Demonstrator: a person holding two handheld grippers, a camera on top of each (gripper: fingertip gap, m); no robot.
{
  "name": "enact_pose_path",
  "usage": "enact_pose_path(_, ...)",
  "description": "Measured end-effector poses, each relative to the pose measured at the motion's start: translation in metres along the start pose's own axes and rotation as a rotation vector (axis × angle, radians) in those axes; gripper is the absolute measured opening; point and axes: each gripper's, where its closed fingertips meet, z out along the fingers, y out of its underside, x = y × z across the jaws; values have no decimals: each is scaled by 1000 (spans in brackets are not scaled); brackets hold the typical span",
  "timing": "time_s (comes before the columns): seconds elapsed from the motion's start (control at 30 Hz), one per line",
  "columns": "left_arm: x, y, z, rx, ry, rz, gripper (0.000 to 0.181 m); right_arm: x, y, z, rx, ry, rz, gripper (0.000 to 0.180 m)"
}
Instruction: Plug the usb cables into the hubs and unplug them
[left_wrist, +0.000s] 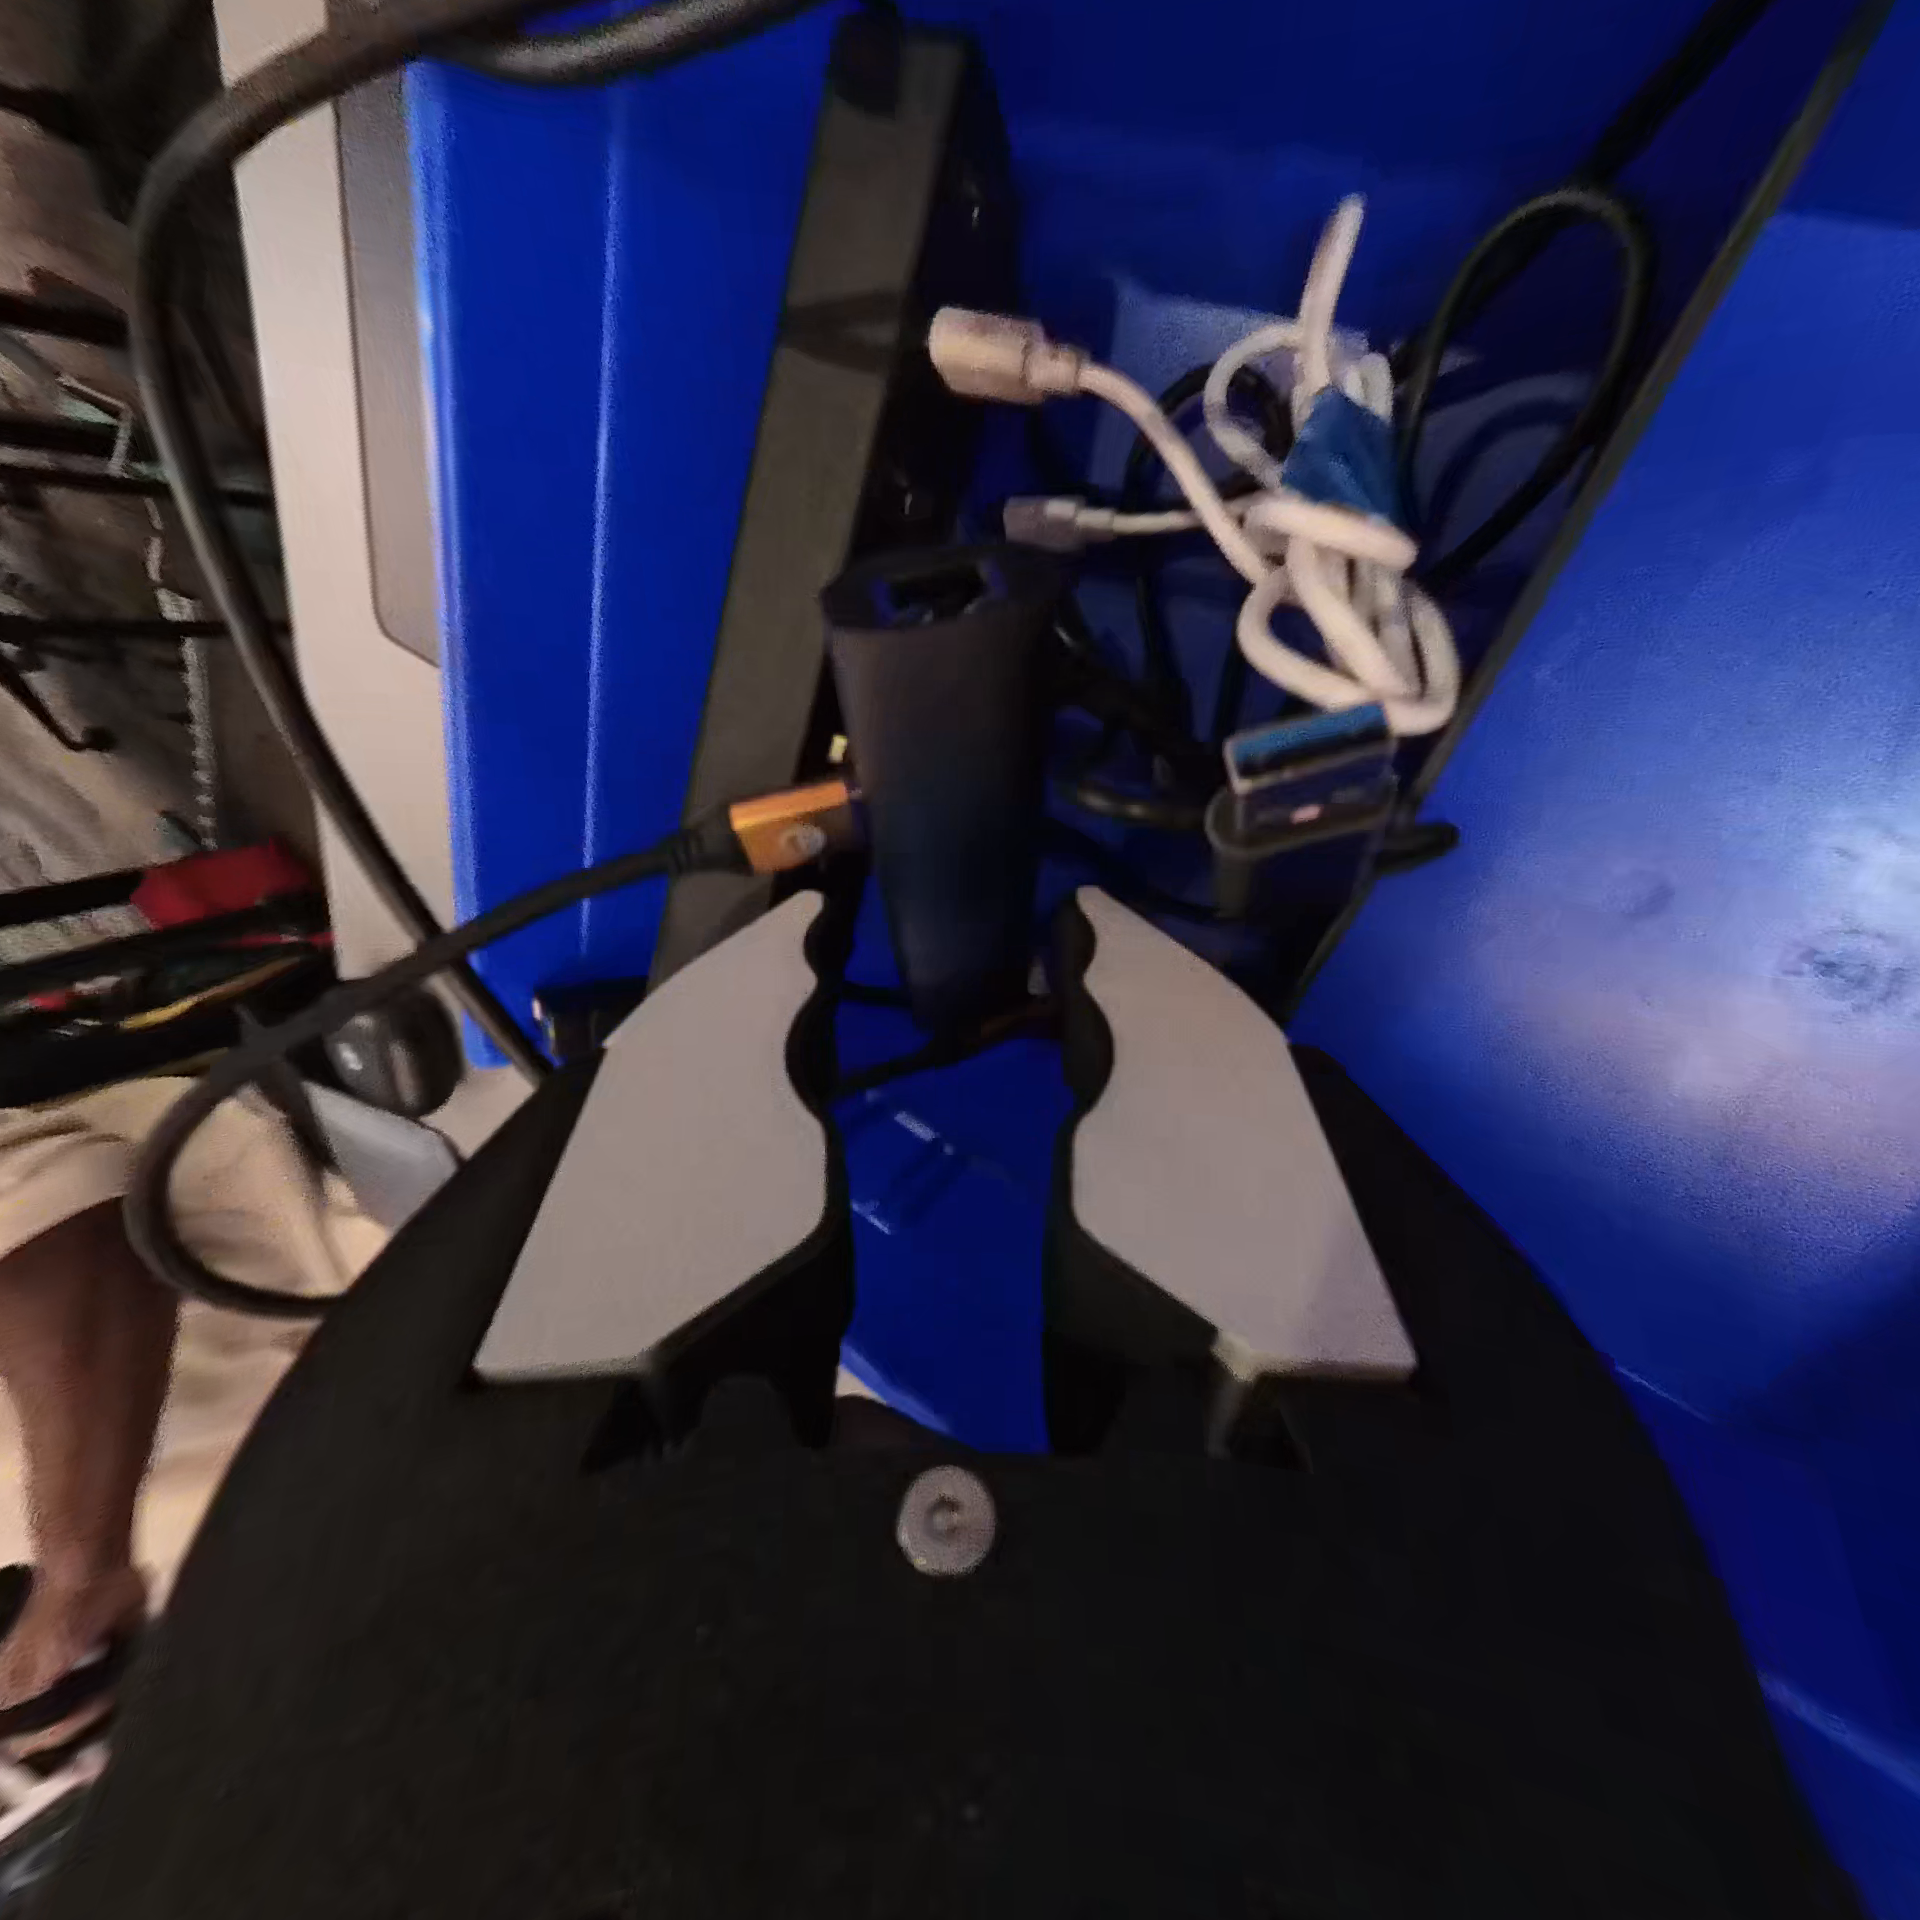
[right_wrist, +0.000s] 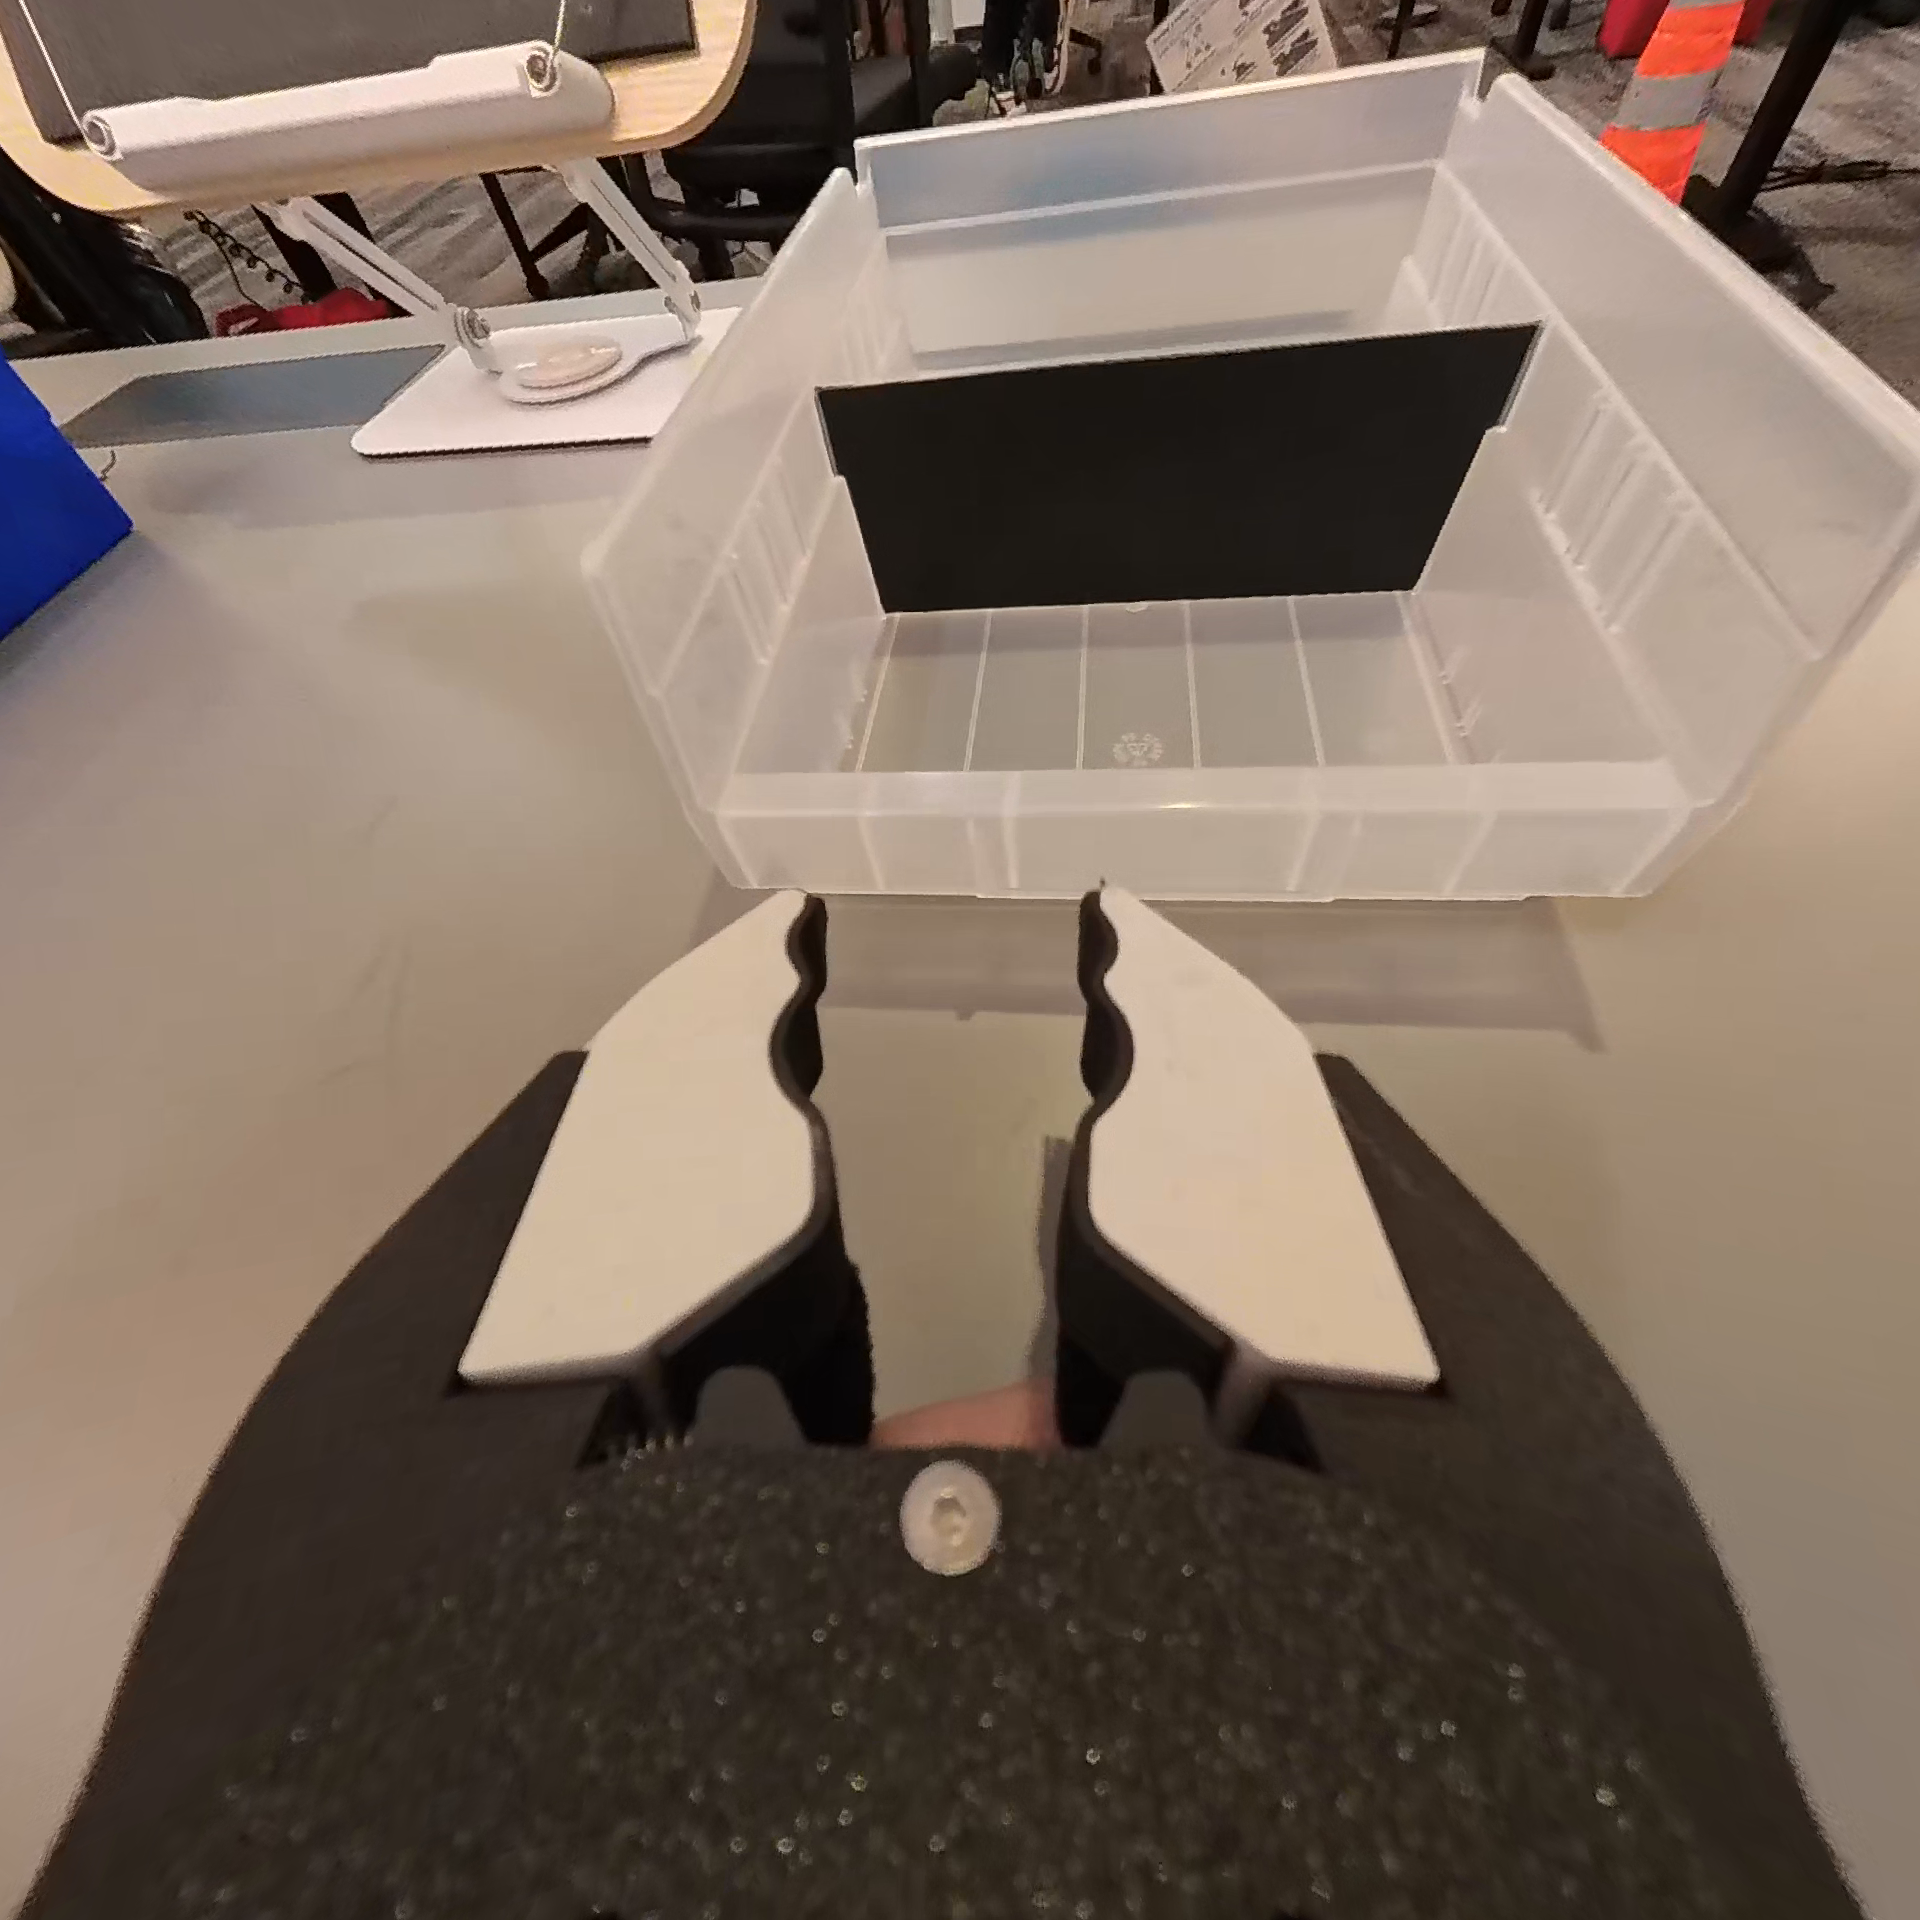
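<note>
The left gripper (left_wrist: 940, 914) points into a blue bin (left_wrist: 1558, 935), and this view is rolled sideways and blurred. Its jaws are parted, with the near end of a dark hub (left_wrist: 935, 769) sitting between the tips; whether they press on it cannot be told. An orange-ended black cable (left_wrist: 790, 826) meets the hub's side. Just beyond, a blue-tipped plug (left_wrist: 1304, 764) lies among tangled white cables (left_wrist: 1330, 551) and black loops at the bin's far end, beside a black divider (left_wrist: 810, 436). The right gripper (right_wrist: 951, 914) hovers level over a pale tabletop (right_wrist: 312, 831), jaws apart and holding nothing, its tips just short of the front wall of a clear plastic bin (right_wrist: 1039, 842). A black divider panel (right_wrist: 1143, 478) stands upright across that bin. Farther back on the tabletop sits a white stand (right_wrist: 520, 395).
</note>
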Motion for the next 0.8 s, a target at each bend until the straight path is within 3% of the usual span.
enact_pose_path(0.17,-9,-3,18,-38,-133,37,32,-1,2,2,-17,-17,19,46)
enact_pose_path(0.3,-19,-10,-4,72,-208,-73,32,-5,3,4,-29,-40,26,45)
enact_pose_path(0.43,-49,-24,-71,153,-454,-59,31,-10,3,4,-28,-55,15,45)
enact_pose_path(0.63,-91,-85,-229,303,-906,24,31,-23,1,1,-12,-96,1,45)
enact_pose_path(0.7,-80,-118,-270,343,-1039,139,30,-33,-5,-1,14,-109,-48,45)
enact_pose_path(0.8,-41,-172,-289,396,-1103,237,31,-68,-21,-6,67,-199,-102,47)
